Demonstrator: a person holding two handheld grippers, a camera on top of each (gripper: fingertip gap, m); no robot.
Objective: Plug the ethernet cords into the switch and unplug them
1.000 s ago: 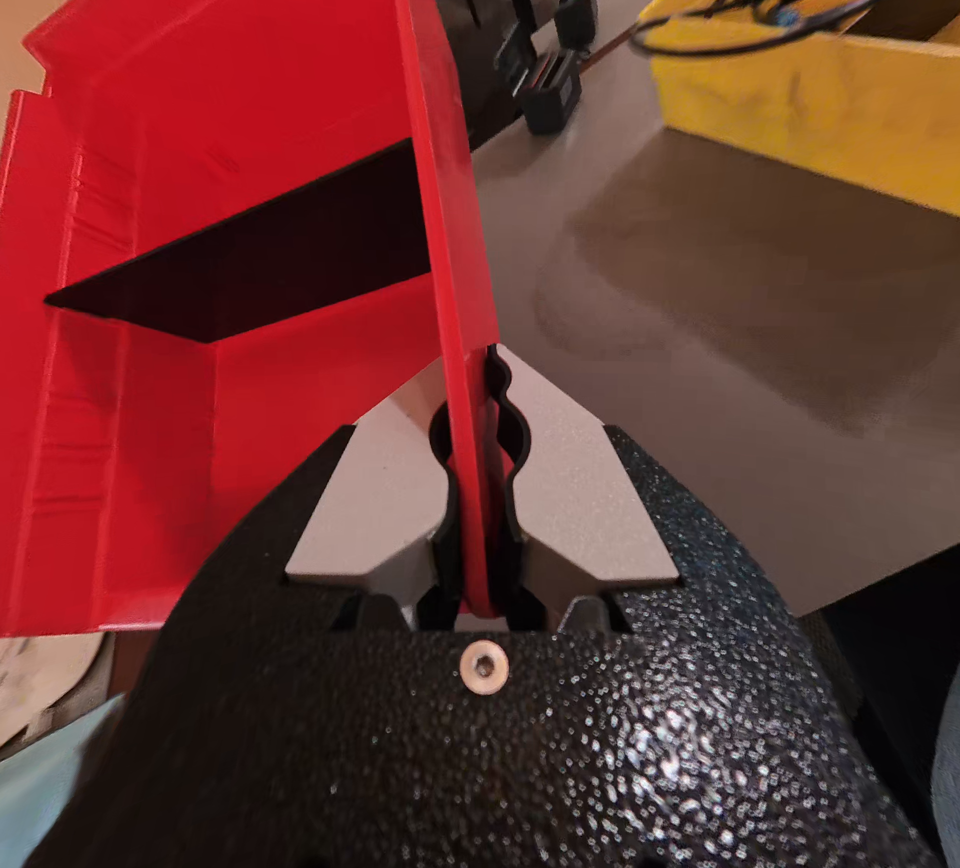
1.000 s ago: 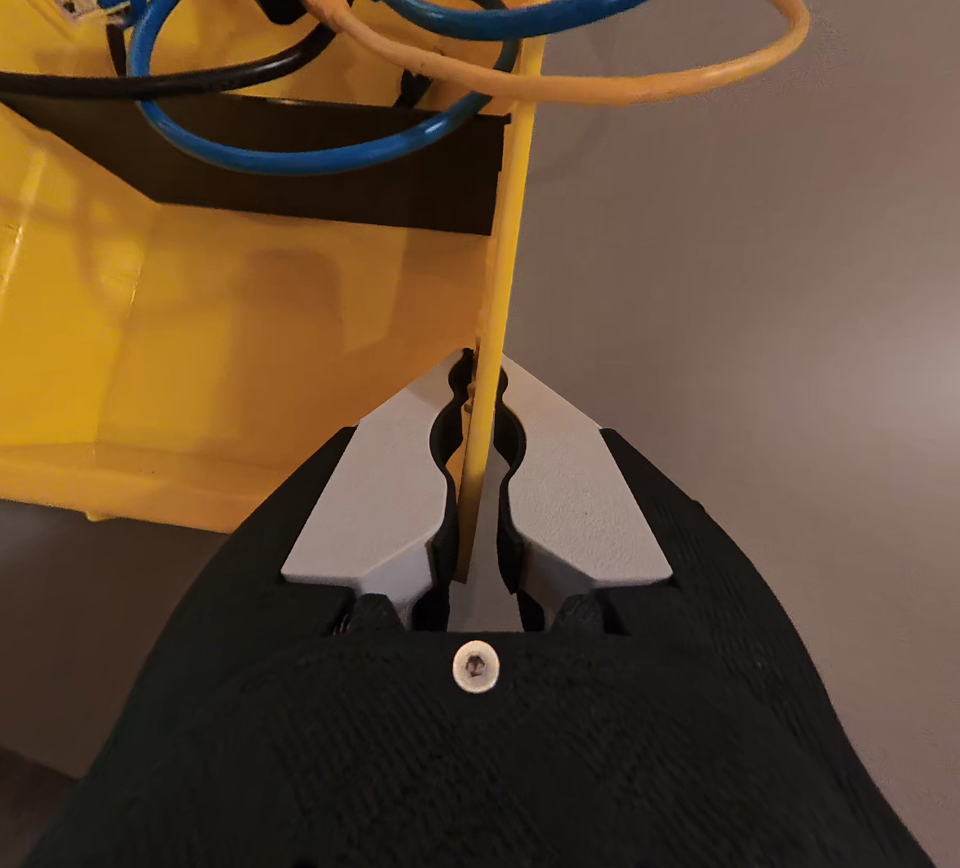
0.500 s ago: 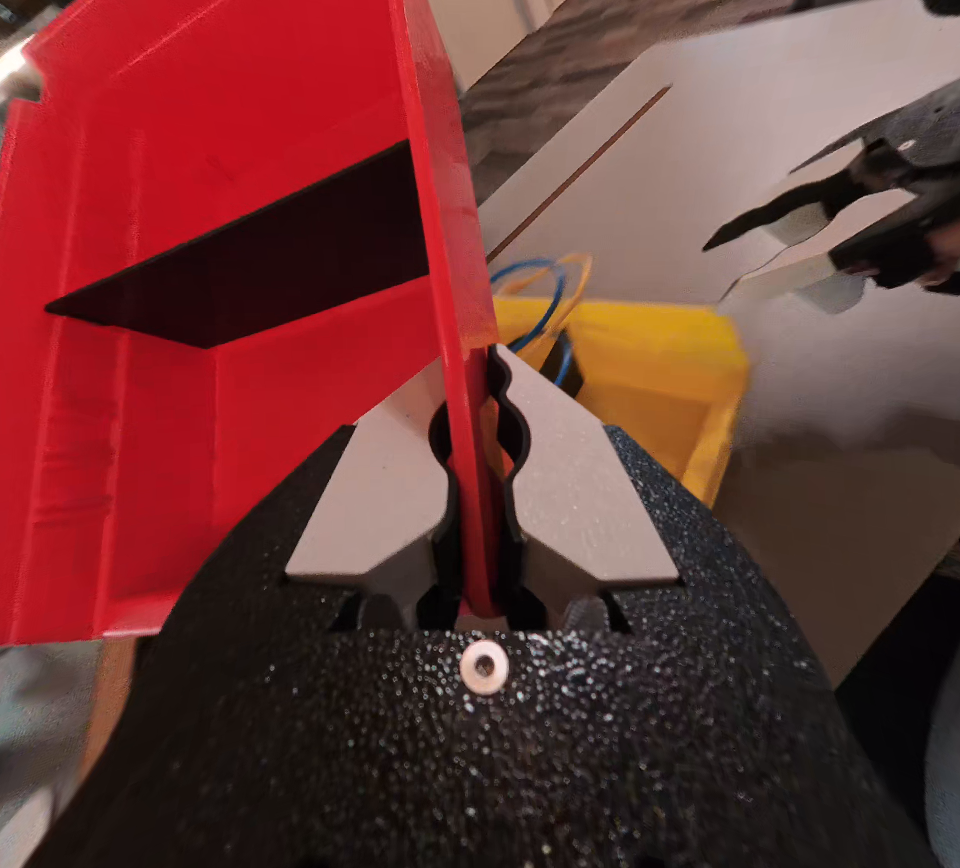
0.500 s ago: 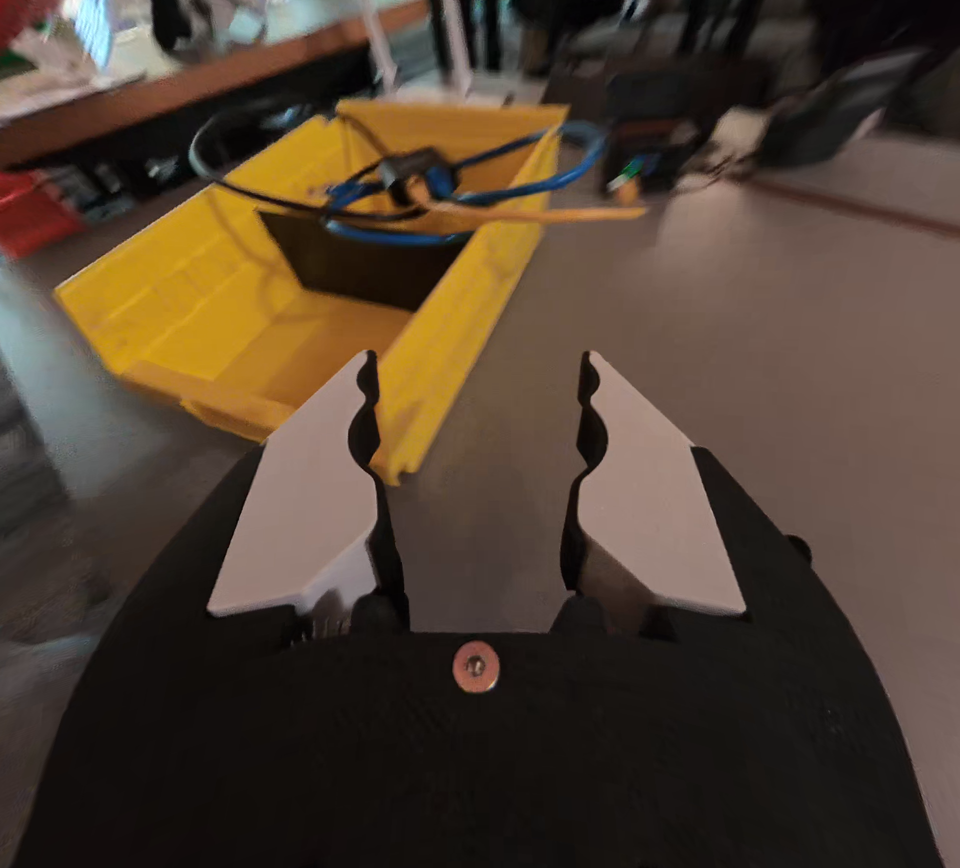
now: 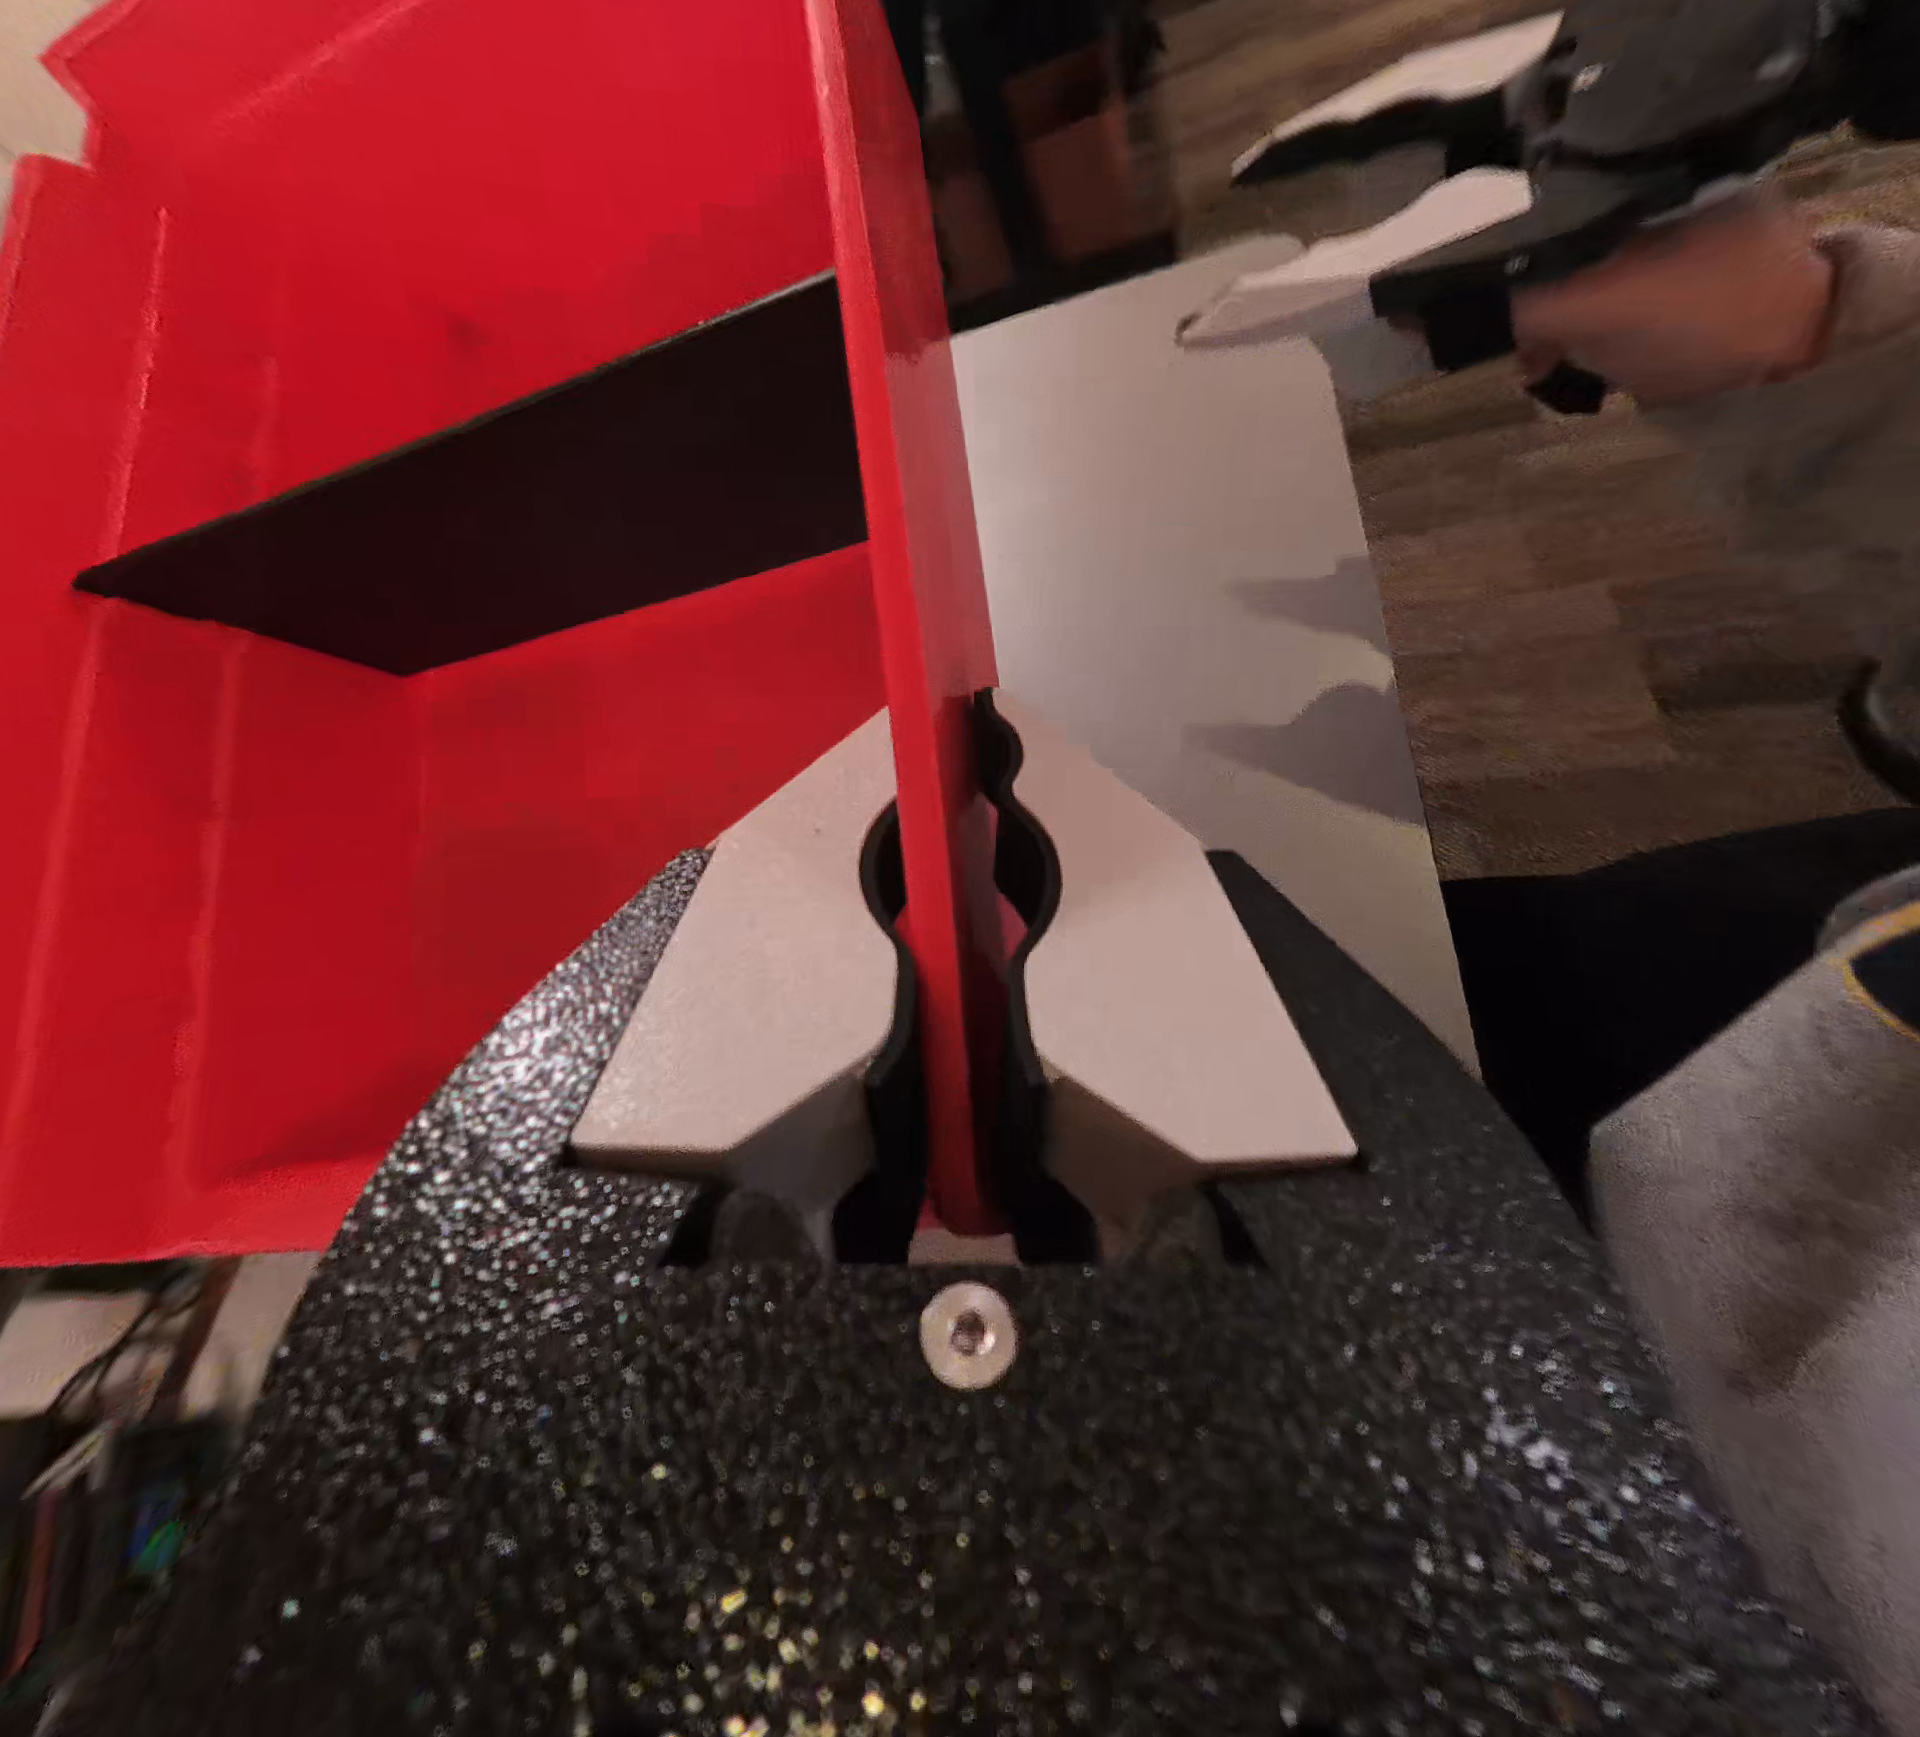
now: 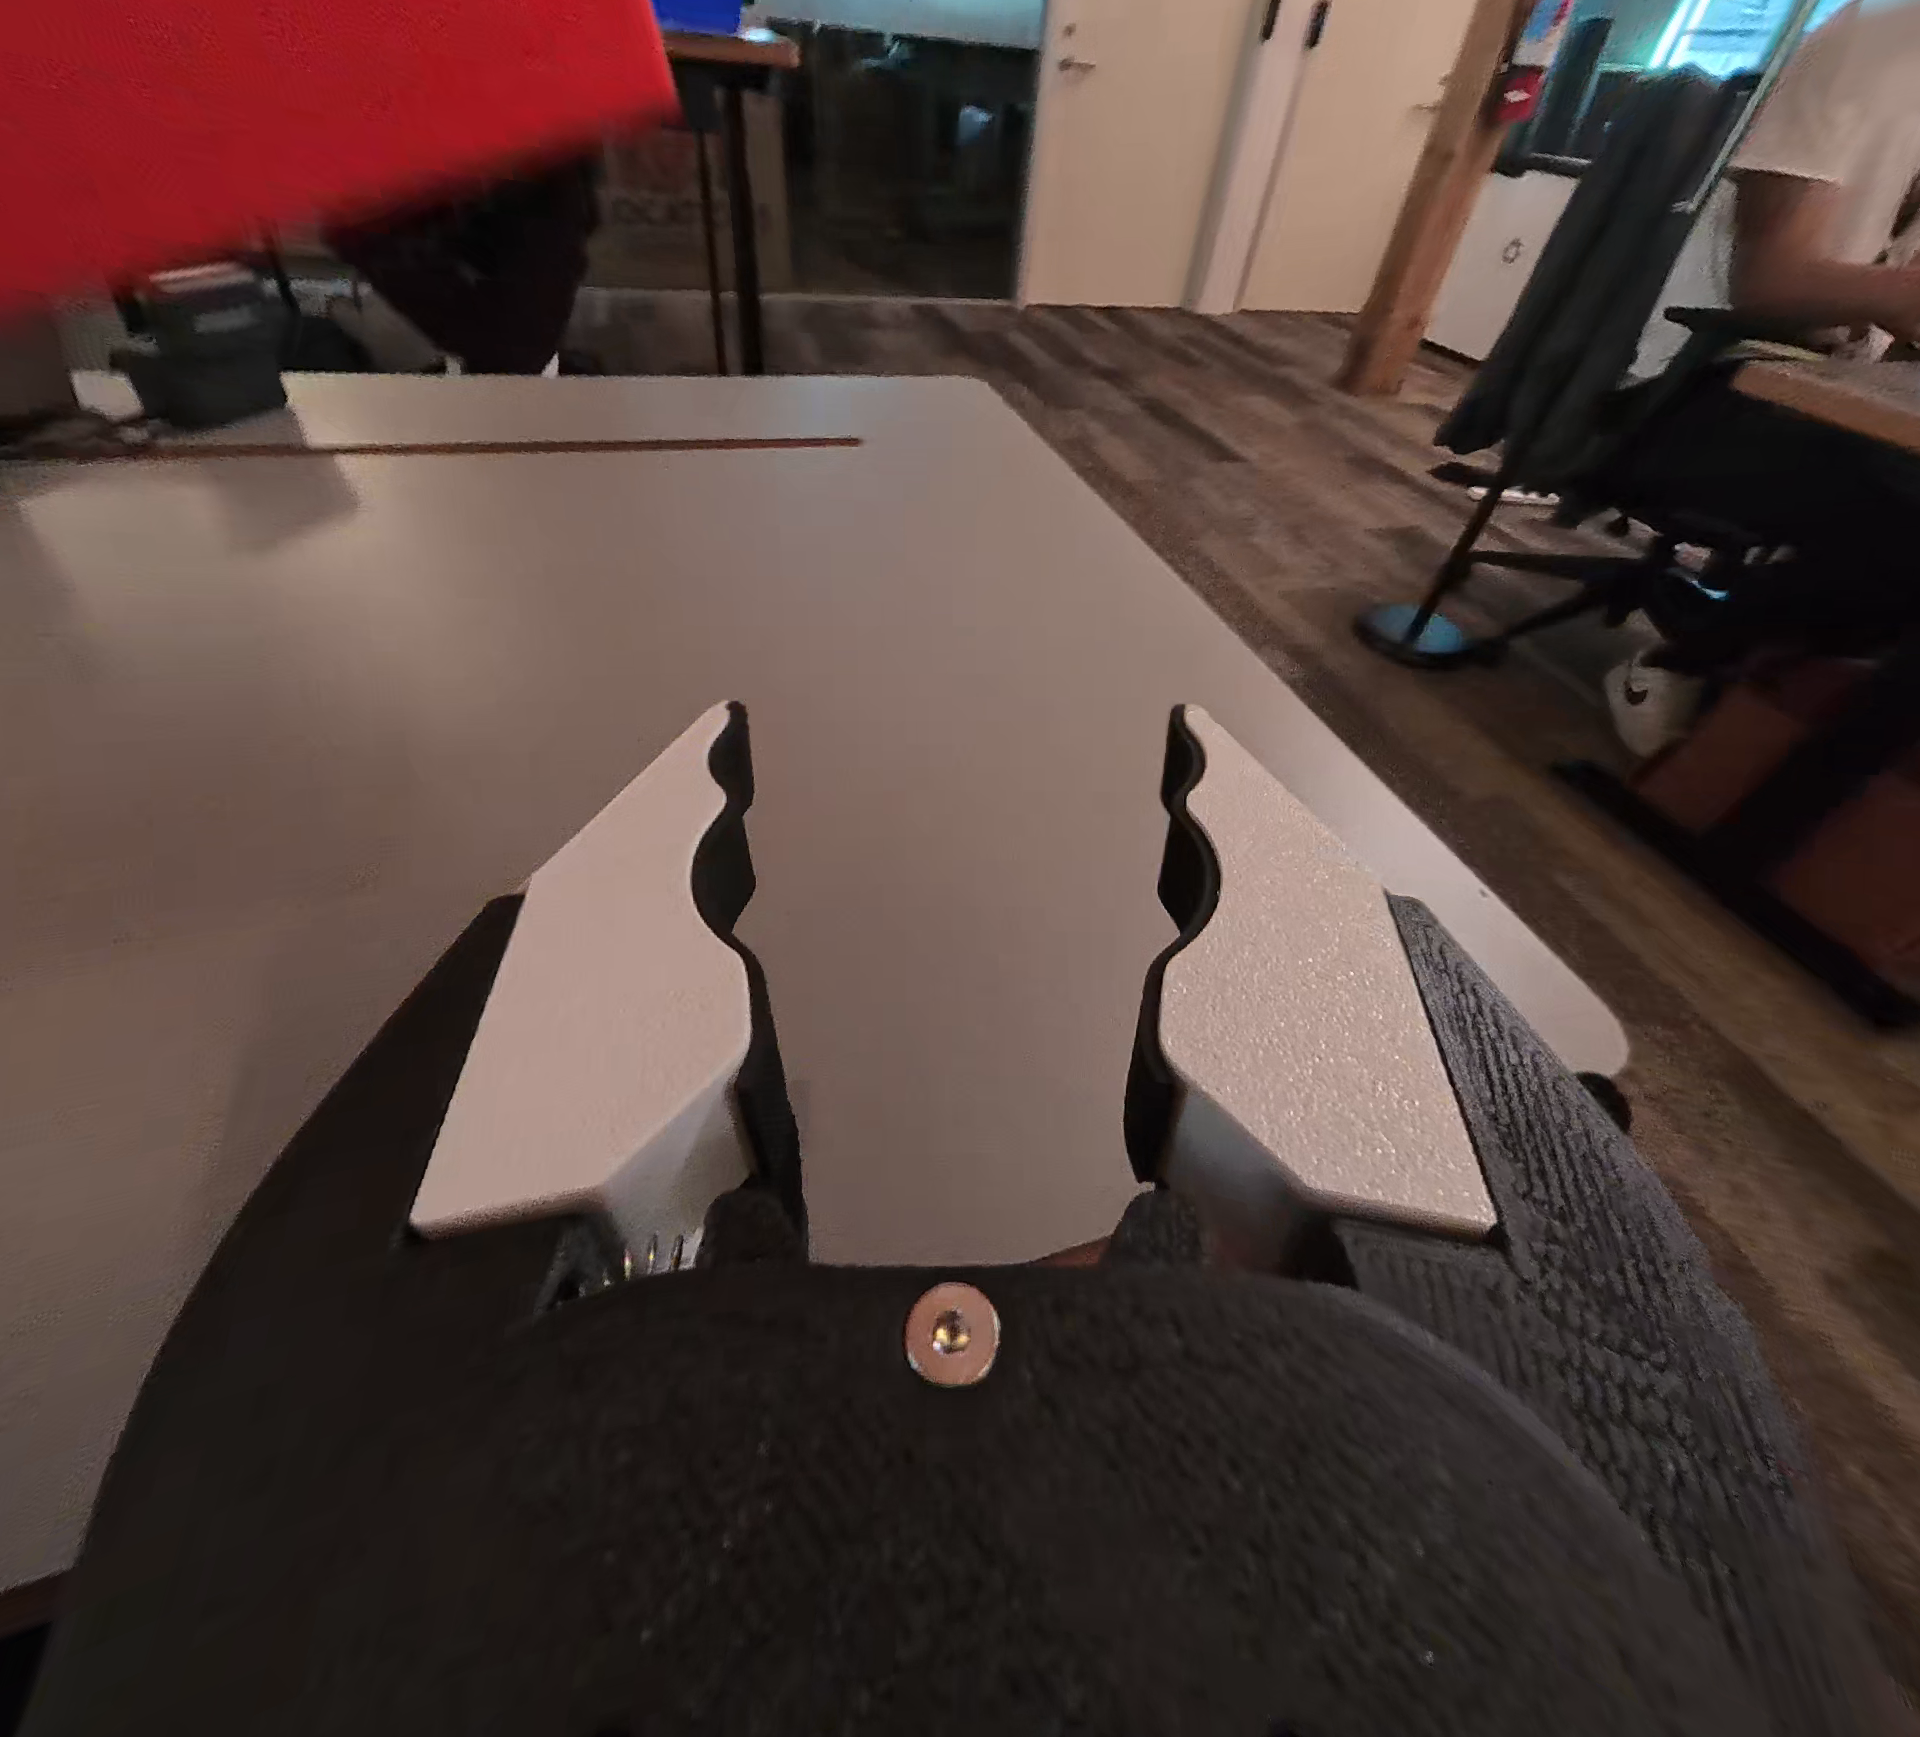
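My left gripper (image 5: pixel 951 731) is shut on the right side wall of an empty red plastic bin (image 5: pixel 436 337) with a black divider (image 5: pixel 499 524), holding it up off the table. The red bin also shows blurred at the top left of the right wrist view (image 6: pixel 291 14). My right gripper (image 6: pixel 951 721) is open and empty above the grey table (image 6: pixel 520 648); it also shows at the upper right of the left wrist view (image 5: pixel 1382 233), held by a hand. The switch, the ethernet cords and the yellow bin are out of view.
The table's right edge (image 6: pixel 1351 804) drops to a wood floor. A black device (image 6: pixel 208 337) sits at the table's far left. A person on an office chair (image 6: pixel 1714 461) is at the far right. A grey sleeve (image 5: pixel 1766 1272) is at the lower right.
My right gripper let go of the yellow bin's wall, opened and swung away to the right. My left gripper lifted and turned with the red bin; the yellow bin has left both views.
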